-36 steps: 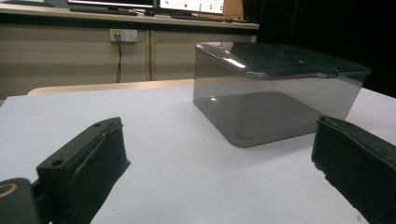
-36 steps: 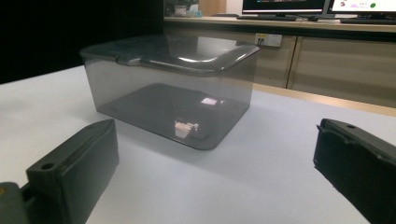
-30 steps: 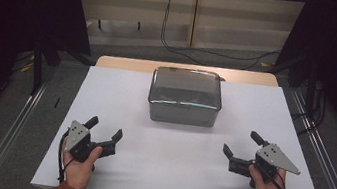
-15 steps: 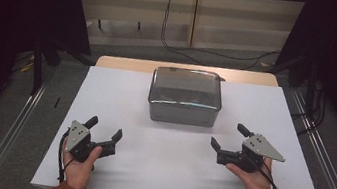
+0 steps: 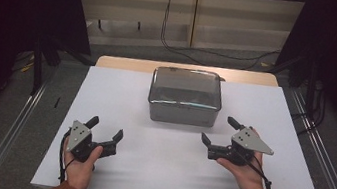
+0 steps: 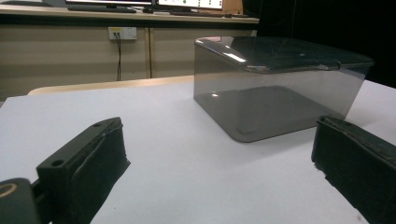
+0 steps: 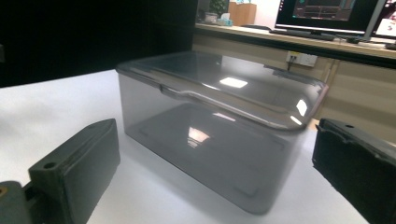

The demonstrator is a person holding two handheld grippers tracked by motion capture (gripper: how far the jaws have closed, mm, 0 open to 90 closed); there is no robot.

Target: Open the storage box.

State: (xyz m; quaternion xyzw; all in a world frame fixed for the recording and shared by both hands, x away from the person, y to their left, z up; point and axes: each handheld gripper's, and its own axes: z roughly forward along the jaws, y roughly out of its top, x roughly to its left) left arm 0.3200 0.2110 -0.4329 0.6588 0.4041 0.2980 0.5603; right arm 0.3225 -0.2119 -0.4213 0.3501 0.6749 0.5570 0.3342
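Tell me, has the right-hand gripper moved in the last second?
Yes. The right gripper has slid left and forward, closer to the grey box, which has stayed put on the white table.

Pretty open here: bare white counter all around, and the smoky lidded box is the one obstacle, sitting mid-back. Wide lanes run past both its sides, plus room in front.
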